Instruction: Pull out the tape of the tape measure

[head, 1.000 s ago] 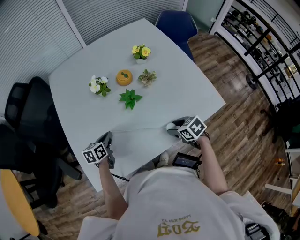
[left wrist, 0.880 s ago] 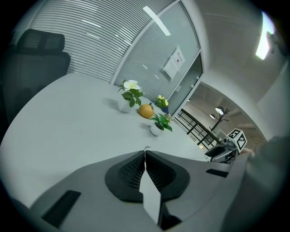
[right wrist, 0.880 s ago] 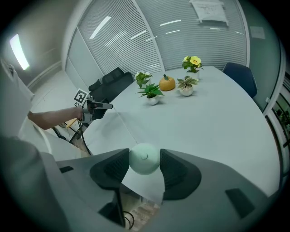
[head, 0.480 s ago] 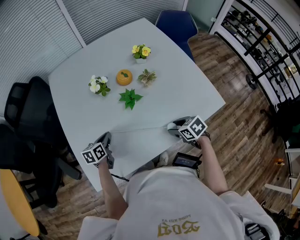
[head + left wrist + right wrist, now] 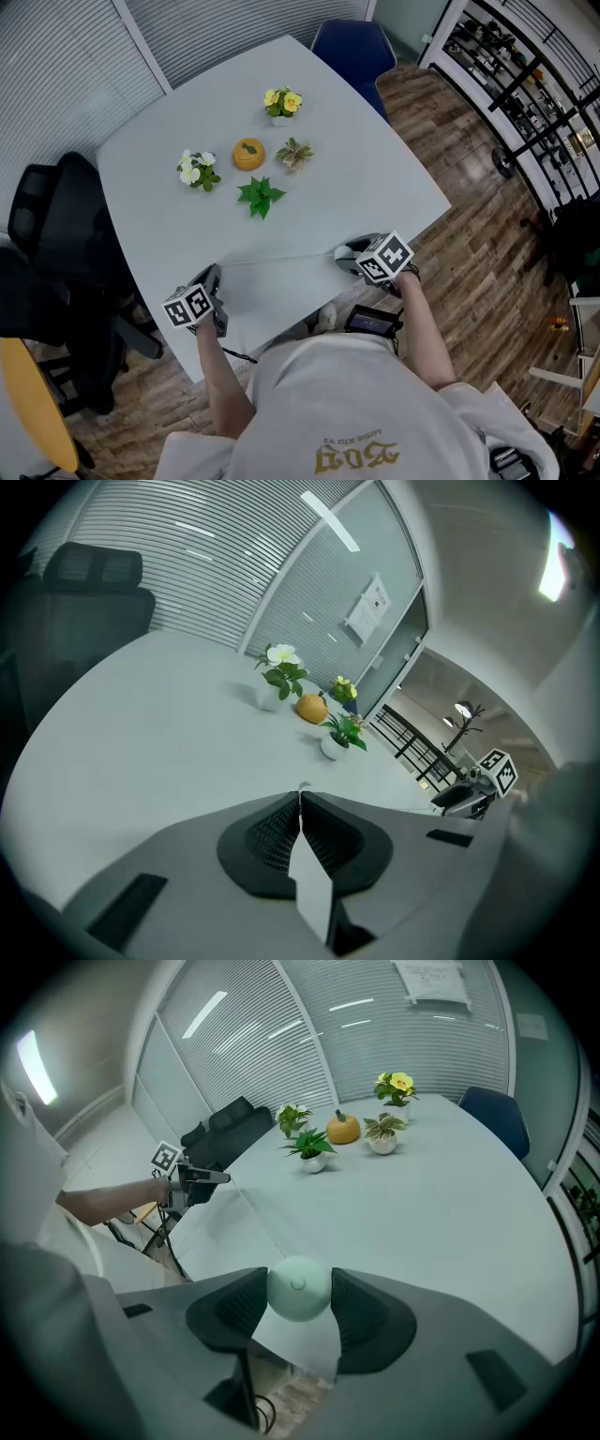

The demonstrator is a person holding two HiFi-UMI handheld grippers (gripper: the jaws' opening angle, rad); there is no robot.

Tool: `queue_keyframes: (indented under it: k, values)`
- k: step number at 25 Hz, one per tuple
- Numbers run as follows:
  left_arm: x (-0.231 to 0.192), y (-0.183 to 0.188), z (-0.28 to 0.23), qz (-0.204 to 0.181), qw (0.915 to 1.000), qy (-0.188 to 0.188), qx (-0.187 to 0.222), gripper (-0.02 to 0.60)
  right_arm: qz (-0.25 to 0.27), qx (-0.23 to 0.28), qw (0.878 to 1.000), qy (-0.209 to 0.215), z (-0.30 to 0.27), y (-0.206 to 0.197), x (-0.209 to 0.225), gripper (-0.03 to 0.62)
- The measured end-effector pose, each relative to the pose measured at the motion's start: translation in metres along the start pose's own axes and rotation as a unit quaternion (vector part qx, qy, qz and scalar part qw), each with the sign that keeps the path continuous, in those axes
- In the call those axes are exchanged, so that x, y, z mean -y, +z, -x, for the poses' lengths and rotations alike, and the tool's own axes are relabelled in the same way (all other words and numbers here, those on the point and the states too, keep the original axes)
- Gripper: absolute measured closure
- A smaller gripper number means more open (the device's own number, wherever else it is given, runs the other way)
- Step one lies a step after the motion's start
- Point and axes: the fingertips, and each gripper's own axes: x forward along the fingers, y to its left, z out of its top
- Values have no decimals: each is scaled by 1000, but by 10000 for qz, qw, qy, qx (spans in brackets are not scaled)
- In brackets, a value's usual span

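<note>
My right gripper [image 5: 298,1294] is shut on a round pale-green tape measure case [image 5: 298,1288], its jaws set wide on either side of it. In the head view that gripper [image 5: 347,254] sits at the white table's near edge. A thin white tape [image 5: 281,258] runs from it to the left along that edge to my left gripper [image 5: 217,277]. In the left gripper view the left gripper [image 5: 300,794] is shut on the tape's end, and a white strip [image 5: 309,883] shows between the closed pads. The tape [image 5: 258,1220] looks stretched straight between the two grippers.
On the white table [image 5: 375,178] farther back stand a yellow-flower pot [image 5: 282,104], an orange pumpkin-like ornament [image 5: 248,155], a white-flower pot [image 5: 198,171], a green plant [image 5: 261,196] and a small pale plant [image 5: 294,154]. A black office chair [image 5: 47,234] stands left, a blue chair [image 5: 352,47] beyond.
</note>
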Motion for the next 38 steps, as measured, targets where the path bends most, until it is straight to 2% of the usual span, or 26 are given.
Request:
queue_keyframes:
  k: [13, 20, 34, 38]
  values:
    - [-12, -1, 3, 140, 9996, 233, -35, 571, -17, -103, 9999, -8, -2, -3, 1, 365]
    - [-6, 0, -5, 117, 9998, 132, -60, 571, 42, -163, 9998, -55, -7, 0, 4, 365]
    - [-2, -2, -26, 65, 9994, 134, -307, 571, -29, -252, 9992, -310, -17, 0, 30, 365]
    - [-5, -4, -35, 9, 9986, 253, -455, 571, -20, -321, 9982, -505, -22, 4, 40, 365]
